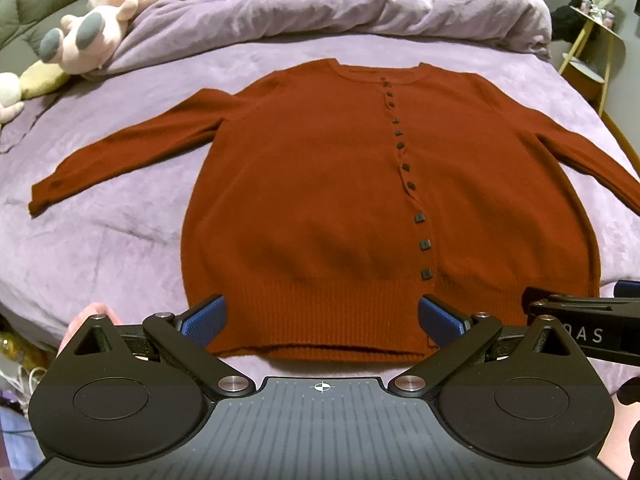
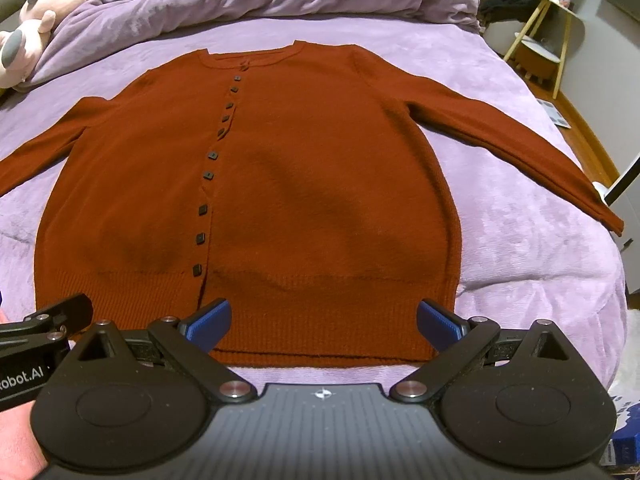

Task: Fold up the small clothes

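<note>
a rust-red cardigan [image 1: 320, 200] lies flat and buttoned on a purple bedspread [image 1: 120, 240], neck away from the cameras, both sleeves spread out to the sides. its ribbed hem runs along the near edge of the bed, with a thin strip of bare cover in front of it. the left gripper [image 1: 322, 322] hangs over the hem's left half, fingers spread wide, holding nothing. the right gripper [image 2: 324, 322] hangs over the hem's right half, likewise spread wide and holding nothing. the two tools sit side by side, close together. open cover lies on both sides of the body, under and beyond the sleeves. a rumpled duvet [image 1: 340, 4] and a plush toy [image 1: 92, 28] crowd the far end.
</note>
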A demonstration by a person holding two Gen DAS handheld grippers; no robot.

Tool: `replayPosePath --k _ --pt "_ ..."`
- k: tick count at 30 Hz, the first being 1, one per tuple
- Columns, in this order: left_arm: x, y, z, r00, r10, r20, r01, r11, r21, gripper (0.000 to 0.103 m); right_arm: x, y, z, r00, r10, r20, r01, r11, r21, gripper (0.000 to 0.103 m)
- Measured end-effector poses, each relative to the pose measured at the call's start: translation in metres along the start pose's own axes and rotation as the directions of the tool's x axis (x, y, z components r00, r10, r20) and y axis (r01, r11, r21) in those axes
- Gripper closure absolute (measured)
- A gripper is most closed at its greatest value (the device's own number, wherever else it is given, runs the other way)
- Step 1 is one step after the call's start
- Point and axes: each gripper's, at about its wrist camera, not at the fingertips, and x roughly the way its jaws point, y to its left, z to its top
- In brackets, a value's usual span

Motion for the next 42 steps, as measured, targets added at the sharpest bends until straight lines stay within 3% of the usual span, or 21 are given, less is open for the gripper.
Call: replayPosePath --k 42 --pt "0.0041 0.0012 0.0009 1.0 -0.014 -0.025 0.014 1.0 -0.01 0.0 0.0033 -0.0005 0.0005 1.0 -0.012 -0.007 0.012 1.0 0.009 0.004"
